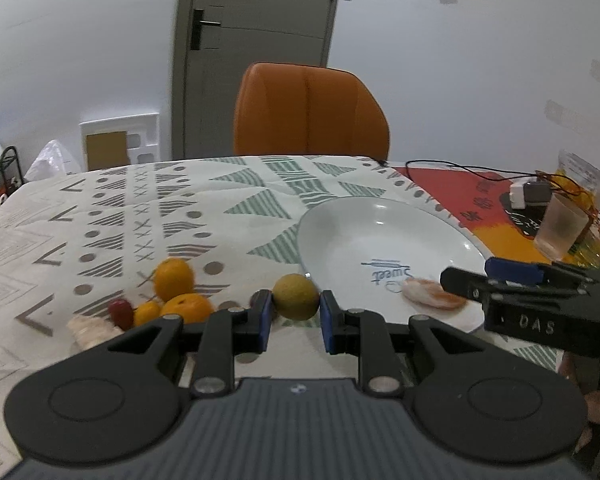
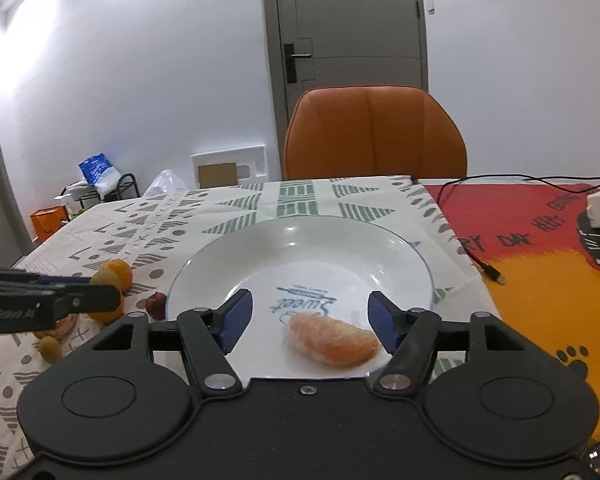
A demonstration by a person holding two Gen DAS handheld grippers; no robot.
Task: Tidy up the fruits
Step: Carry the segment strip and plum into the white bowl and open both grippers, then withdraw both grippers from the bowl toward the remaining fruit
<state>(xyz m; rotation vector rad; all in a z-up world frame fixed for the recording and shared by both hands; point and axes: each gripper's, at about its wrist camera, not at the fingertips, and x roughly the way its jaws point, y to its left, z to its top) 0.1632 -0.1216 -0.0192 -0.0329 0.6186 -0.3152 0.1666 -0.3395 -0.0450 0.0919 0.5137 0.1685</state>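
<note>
My left gripper (image 1: 296, 318) is shut on a round yellow-green fruit (image 1: 296, 296), held at the fingertips just left of the white plate (image 1: 380, 232). Behind it on the cloth lie two oranges (image 1: 173, 278), a small red fruit (image 1: 120, 310) and a pale peeled piece (image 1: 88, 330). My right gripper (image 2: 310, 316) hovers open over the plate's (image 2: 320, 248) near rim. A peeled orange-pink fruit piece (image 2: 332, 340) lies on the plate between its pads, closer to the right one and not pressed. The left gripper (image 2: 80, 300) shows at the left edge of the right wrist view.
An orange chair (image 1: 310, 112) stands behind the table. To the right lies a red and orange mat (image 2: 520, 240) with a black cable (image 2: 488, 268), a white charger (image 1: 520, 196) and a frosted cup (image 1: 560, 232). A small brownish fruit (image 2: 51, 348) lies near the front left.
</note>
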